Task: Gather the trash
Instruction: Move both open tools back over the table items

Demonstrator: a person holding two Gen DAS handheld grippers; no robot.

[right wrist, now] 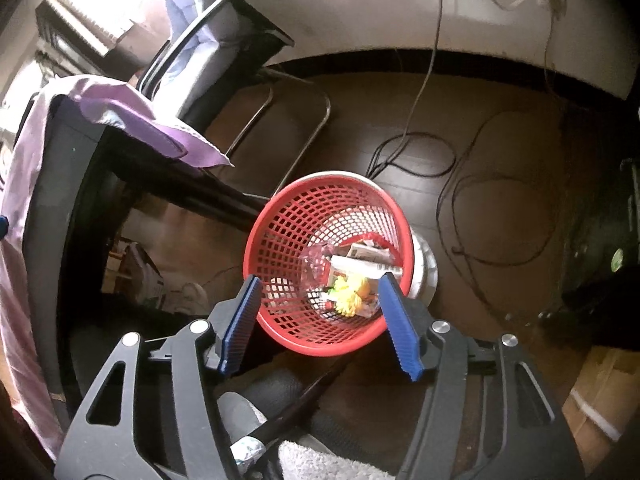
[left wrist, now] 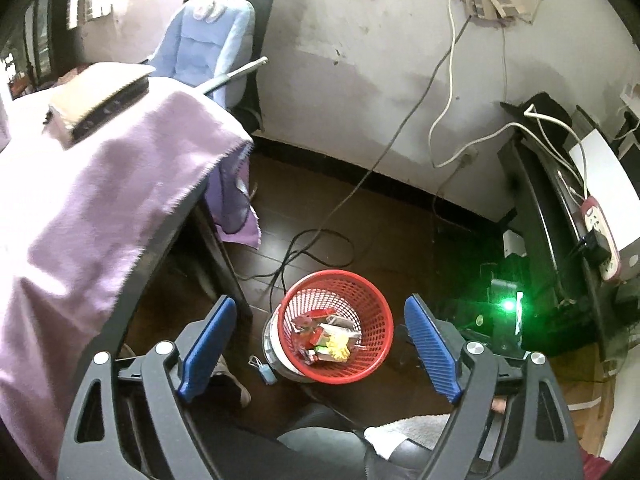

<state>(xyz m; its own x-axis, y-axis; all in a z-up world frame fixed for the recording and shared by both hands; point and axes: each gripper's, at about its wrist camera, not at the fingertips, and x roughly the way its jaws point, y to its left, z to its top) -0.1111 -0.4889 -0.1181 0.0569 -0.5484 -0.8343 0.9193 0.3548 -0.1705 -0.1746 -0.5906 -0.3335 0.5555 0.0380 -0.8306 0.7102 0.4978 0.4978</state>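
While both pairs of blue fingers stand apart and hold nothing, the red basket [left wrist: 336, 326] sits on the floor between and beyond the left gripper [left wrist: 320, 344]; the right gripper [right wrist: 320, 324] straddles its rim. Wrappers [right wrist: 352, 276] inside blur together, hard to identify.

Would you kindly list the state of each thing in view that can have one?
Left gripper: open, nothing between its fingers.
Right gripper: open, nothing held.
Red basket: upright on the floor, partly filled with wrappers and scraps.
Purple cloth: draped over the table edge.
Power strip: plugs inserted.
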